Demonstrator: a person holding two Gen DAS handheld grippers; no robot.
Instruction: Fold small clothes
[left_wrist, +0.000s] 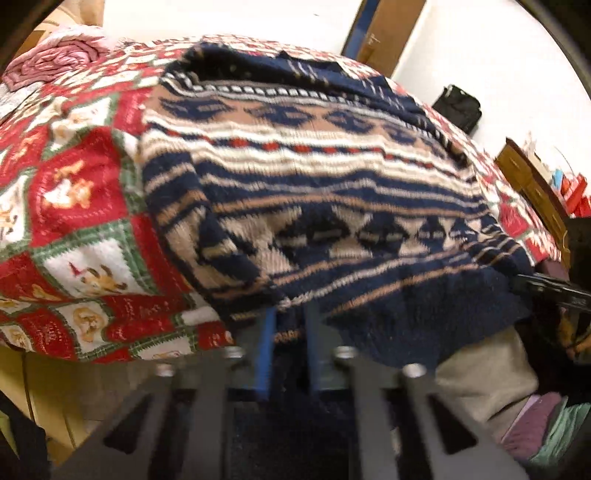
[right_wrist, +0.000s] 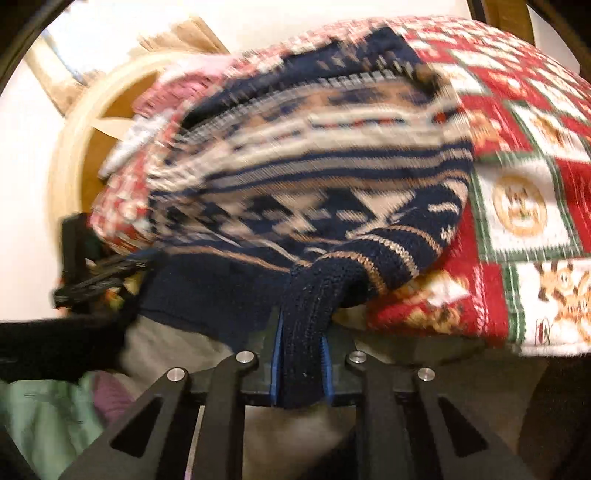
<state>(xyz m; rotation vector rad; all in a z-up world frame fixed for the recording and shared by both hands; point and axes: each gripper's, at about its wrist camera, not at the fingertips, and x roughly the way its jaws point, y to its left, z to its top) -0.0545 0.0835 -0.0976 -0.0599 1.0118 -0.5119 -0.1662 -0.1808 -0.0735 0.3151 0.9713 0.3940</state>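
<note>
Now: knitted sweater lies on quilt-covered counter | left tongs and right tongs each clenched on its near hem | risk: thick knit slips out or bunches unevenly, skewing the fold.

A thick, coarse knitted wool sweater lies on a soft, fuzzy printed fleece blanket. The left gripper and right gripper have matt black plastic arms, shiny metal pins and ribbed blue rubbery pads. A smooth pale wooden hoop stands behind.
</note>
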